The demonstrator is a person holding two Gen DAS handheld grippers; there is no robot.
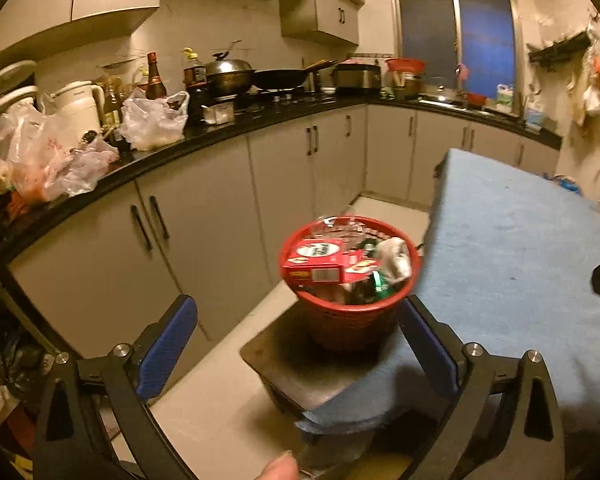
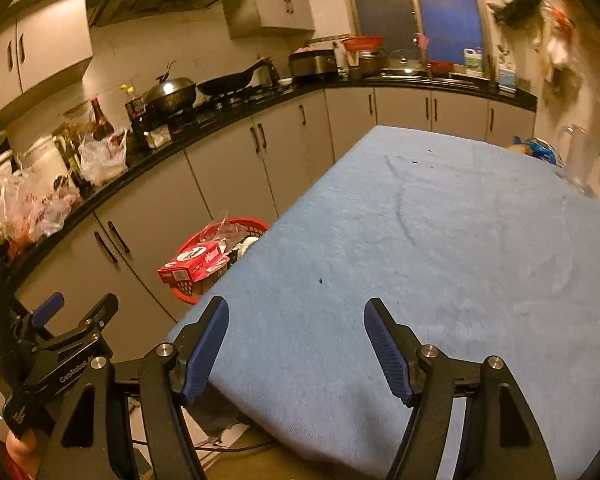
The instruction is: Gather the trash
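A red mesh basket stands on a dark stool beside the blue-clothed table. It holds a red carton, a white crumpled wad and clear plastic. My left gripper is open just short of the basket, with nothing between its blue pads. In the right wrist view the basket shows past the table's left edge, and the carton sticks out over its rim. My right gripper is open and empty above the table cloth. The left gripper appears at the lower left.
A black counter over grey cabinets curves along the left and back, crowded with plastic bags, bottles, a wok and pans. A blue bag lies at the table's far right corner. Pale floor lies between the cabinets and the table.
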